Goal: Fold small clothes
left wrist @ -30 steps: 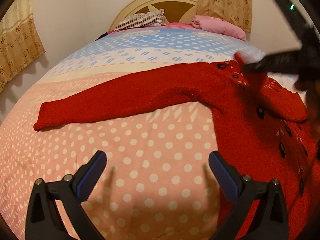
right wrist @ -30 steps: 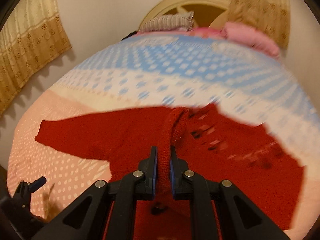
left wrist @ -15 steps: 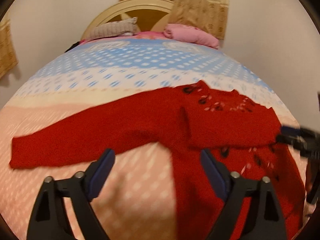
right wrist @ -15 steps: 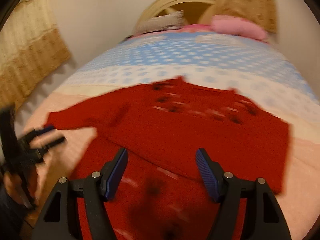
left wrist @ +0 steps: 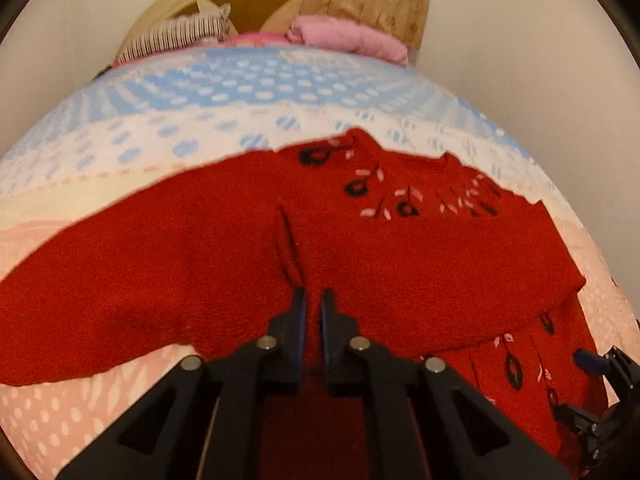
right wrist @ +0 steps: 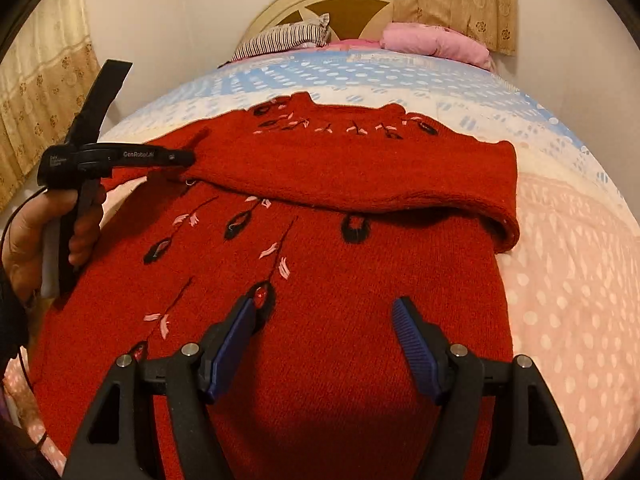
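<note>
On the bed [right wrist: 568, 280], a red sweater [right wrist: 320, 264] lies flat, front up, neck toward the headboard. Its right sleeve [right wrist: 360, 176] is already folded across the chest; the left sleeve [left wrist: 132, 272] still stretches out over the pink dotted sheet.

Left gripper [left wrist: 313, 300]: jaws have just closed, now pressed together and pinching sweater knit near the left armpit, where a small ridge of cloth rises ahead of the tips. Right wrist view confirms the tips sit on the sweater's left edge, the person's hand [right wrist: 40, 232] on the handle. Right gripper [right wrist: 324, 312]: jaws have just been opening, now spread, hovering over the lower body, nothing between them.

Step in hand, by my reading: fold the left sleeve in over the chest to match the right one.

Doing it well:
- The pinch sits at the armpit, not the cuff, so a plain pull may drag the whole body sideways. Lift a little first, then carry across.
- Use the spread right gripper to press or hold the body or hem so the folded right sleeve does not slide.
- Knit looks thick and fuzzy, likely to stretch and cling; move slowly, keep the pinch shallow.
- Lay the sleeve flat, parallel to the folded one, cuff inside the body outline.
- Release only once cloth rests flat.
</note>
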A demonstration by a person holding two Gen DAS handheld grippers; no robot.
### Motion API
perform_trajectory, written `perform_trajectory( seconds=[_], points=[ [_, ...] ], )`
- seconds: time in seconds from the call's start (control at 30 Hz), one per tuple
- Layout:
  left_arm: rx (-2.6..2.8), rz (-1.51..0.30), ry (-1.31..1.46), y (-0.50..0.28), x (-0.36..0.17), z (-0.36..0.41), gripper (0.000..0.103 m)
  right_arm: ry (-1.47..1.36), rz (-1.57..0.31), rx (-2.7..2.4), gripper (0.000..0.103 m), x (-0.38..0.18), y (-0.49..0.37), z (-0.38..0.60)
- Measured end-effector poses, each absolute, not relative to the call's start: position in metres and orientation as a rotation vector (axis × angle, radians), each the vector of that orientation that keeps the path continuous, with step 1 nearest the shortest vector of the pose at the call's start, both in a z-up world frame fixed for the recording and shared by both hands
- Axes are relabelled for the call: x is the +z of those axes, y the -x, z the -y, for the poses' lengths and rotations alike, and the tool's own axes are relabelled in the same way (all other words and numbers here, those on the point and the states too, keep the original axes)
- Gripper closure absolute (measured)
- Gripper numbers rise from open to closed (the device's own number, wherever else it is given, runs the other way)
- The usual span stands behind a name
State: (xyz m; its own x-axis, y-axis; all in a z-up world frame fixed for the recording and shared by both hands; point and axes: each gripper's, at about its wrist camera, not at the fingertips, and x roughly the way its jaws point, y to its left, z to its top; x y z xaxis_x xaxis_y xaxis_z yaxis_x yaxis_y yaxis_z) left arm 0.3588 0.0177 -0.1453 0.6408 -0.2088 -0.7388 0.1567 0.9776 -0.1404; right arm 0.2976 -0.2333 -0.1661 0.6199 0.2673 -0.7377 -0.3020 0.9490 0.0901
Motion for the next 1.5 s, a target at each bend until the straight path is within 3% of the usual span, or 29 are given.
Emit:
perform_trajectory(
  seconds=[0.43, 0.63, 0.8, 0.97, 1.2, 1.23, 1.27, 1.33, 1.5],
  points=[
    [-0.183, -0.851, 0.142, -0.342, -0.152, -0.042, 0.096, -0.005, -0.807, 0.347, 0.025, -0.155, -0.297, 0.242],
    [-0.127, -0.852, 0.061, -0.341, -0.155, -0.029, 0.09, -0.084, -0.783, 0.35, 0.025, -0.121, -0.356, 0.252],
    [-0.117, -0.842, 0.049, -0.335, -0.155, -0.03, 0.083, -0.176, -0.928, 0.23, 0.025, -0.158, -0.407, 0.287],
    [-0.115, -0.853, 0.048, -0.333, -0.159, -0.031, 0.082, -0.187, -0.921, 0.226, 0.025, -0.167, -0.393, 0.31],
    [-0.094, -0.841, 0.056, -0.329, -0.158, -0.033, 0.077, -0.101, -0.849, 0.203, 0.025, -0.13, -0.397, 0.285],
    [-0.093, -0.842, 0.067, -0.327, -0.158, -0.035, 0.073, -0.099, -0.851, 0.215, 0.025, -0.13, -0.4, 0.281],
    [-0.081, -0.844, 0.068, -0.326, -0.158, -0.036, 0.058, -0.11, -0.871, 0.231, 0.025, -0.134, -0.403, 0.277],
    [-0.06, -0.855, 0.088, -0.324, -0.16, -0.042, 0.044, -0.144, -0.943, 0.23, 0.025, -0.152, -0.412, 0.277],
    [-0.107, -0.855, 0.166, -0.313, -0.161, -0.055, 0.04, -0.131, -0.927, 0.211, 0.025, -0.171, -0.392, 0.29]
  ],
)
